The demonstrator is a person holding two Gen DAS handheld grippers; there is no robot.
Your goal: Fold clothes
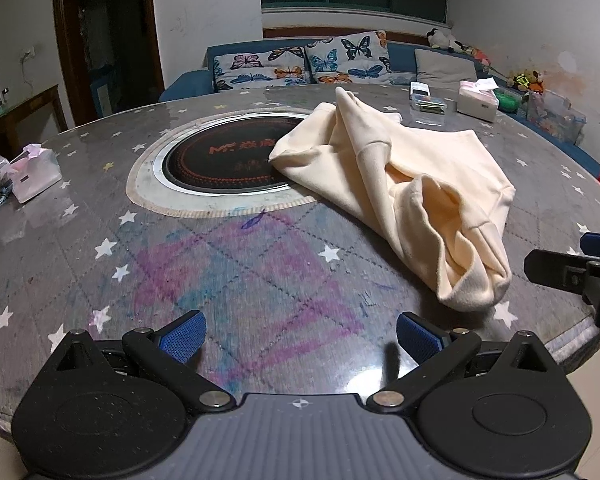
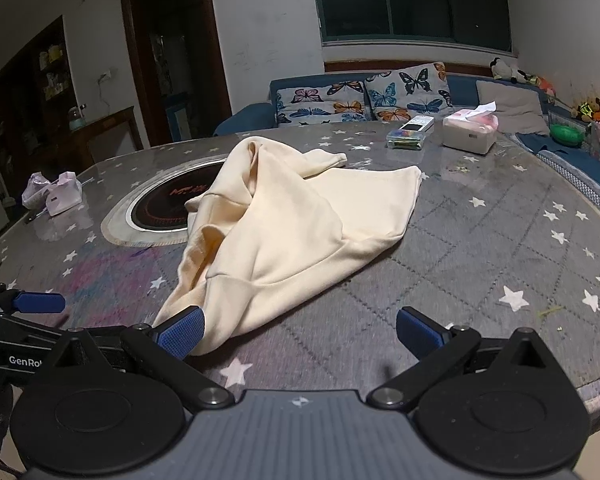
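A cream garment (image 1: 404, 184) lies crumpled on the round grey star-patterned table (image 1: 260, 272), part of it over the dark hotplate (image 1: 220, 160). My left gripper (image 1: 300, 336) is open over bare table, with the garment's near end ahead to its right. From the right wrist the same garment (image 2: 292, 232) reaches toward my open right gripper (image 2: 298, 332); its near corner lies just beyond the left fingertip (image 2: 180, 334). The right gripper's fingers (image 1: 572, 268) show at the right edge of the left wrist view, the left gripper's fingers (image 2: 36, 303) at the left edge of the right wrist view.
A tissue box (image 2: 470, 130) and a small clear case (image 2: 408, 138) stand at the table's far right. Pink bags (image 1: 34, 170) sit at the far left. A blue sofa with butterfly cushions (image 1: 300, 64) runs behind the table. The table edge (image 2: 596, 384) curves close on the right.
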